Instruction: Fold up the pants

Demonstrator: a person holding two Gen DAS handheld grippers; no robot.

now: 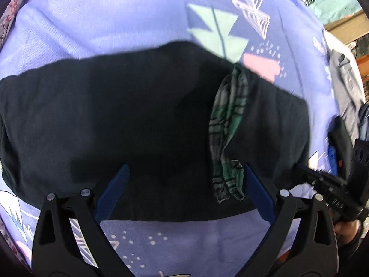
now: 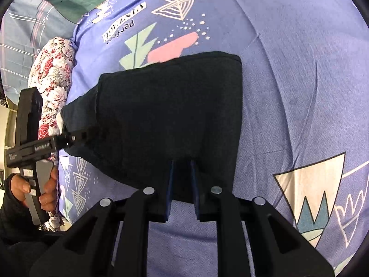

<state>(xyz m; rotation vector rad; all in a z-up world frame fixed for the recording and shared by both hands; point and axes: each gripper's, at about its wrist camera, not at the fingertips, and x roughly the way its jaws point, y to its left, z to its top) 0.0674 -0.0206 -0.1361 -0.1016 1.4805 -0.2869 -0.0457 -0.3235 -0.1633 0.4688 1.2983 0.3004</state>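
1. the black pants (image 1: 143, 120) lie folded into a squat block on the purple printed bedsheet (image 1: 92, 23), filling the middle of my left wrist view.
2. my left gripper (image 1: 184, 173) hangs over the near hem at 6 o'clock with its blue fingers (image 1: 113, 191) spread wide, holding nothing; i judge it is free to smooth or take a new edge.
3. a green plaid pocket lining (image 1: 227, 124) pokes out toward 3 o'clock and may need tucking in.
4. my right gripper (image 2: 182, 184) has its fingers drawn close on the pants' near edge at 6 o'clock, seemingly pinching the cloth to anchor or lift that end.
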